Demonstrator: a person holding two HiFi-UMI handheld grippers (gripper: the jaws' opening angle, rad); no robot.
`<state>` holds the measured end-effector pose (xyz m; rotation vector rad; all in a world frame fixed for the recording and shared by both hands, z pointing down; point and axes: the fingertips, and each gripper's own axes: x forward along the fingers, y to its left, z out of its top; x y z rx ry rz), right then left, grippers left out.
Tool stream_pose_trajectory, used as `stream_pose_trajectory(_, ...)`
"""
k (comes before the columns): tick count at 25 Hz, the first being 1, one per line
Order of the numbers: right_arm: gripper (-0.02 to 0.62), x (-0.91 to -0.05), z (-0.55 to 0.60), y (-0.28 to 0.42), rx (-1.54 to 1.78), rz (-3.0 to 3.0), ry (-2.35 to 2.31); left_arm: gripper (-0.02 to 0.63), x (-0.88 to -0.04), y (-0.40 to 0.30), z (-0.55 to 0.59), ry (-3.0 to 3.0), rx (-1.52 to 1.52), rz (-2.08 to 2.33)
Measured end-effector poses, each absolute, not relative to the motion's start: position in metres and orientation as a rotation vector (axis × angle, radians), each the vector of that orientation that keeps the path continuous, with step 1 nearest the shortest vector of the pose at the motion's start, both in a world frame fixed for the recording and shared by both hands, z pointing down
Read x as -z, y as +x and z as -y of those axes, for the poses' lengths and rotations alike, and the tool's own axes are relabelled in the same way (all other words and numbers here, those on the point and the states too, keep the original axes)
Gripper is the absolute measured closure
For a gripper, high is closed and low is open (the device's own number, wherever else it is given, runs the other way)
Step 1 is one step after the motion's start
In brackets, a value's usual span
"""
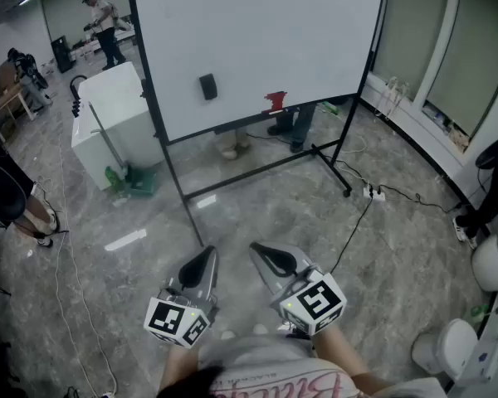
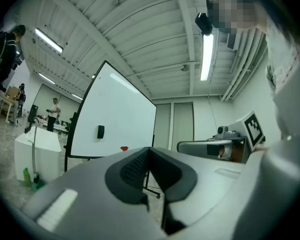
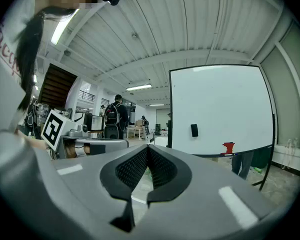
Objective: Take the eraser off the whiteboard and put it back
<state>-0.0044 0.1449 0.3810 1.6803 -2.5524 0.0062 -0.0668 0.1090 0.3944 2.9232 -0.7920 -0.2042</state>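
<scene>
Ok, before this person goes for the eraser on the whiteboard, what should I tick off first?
1. Eraser in place: ok. The eraser sits on the whiteboard, low and left of centre.
2. Is the left claw empty: ok, shut on nothing.
3. Is the right claw empty: ok, shut on nothing.
4. A claw open for the grasp: not ok, both are shut.
5. Eraser within reach: not ok, the whiteboard stands well off across the floor.
6. Way to the whiteboard: ok, though a cable lies to the right.
</scene>
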Motion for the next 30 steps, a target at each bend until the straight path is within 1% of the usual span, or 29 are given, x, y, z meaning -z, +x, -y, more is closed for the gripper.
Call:
stream_pose_trajectory(10,0.595,-0.385,-0.141,-0.005,-0.017,2.554,1.663,0.606,-0.396,-0.065,-0.104,2.909,0.201,0.805)
stream_pose_trajectory(18,0.594,-0.38,-0.141,0.02,-0.065,2.612,1.725,0.607,-0.396,-0.048,-0.103,2.897,0.203,0.834)
stream_pose_trajectory(30,0.594,-0.397,-0.137,0.036,-0.124,2.686,1.593,0.607,-0.404,-0.041,-0.095,2.843,0.192,0.974)
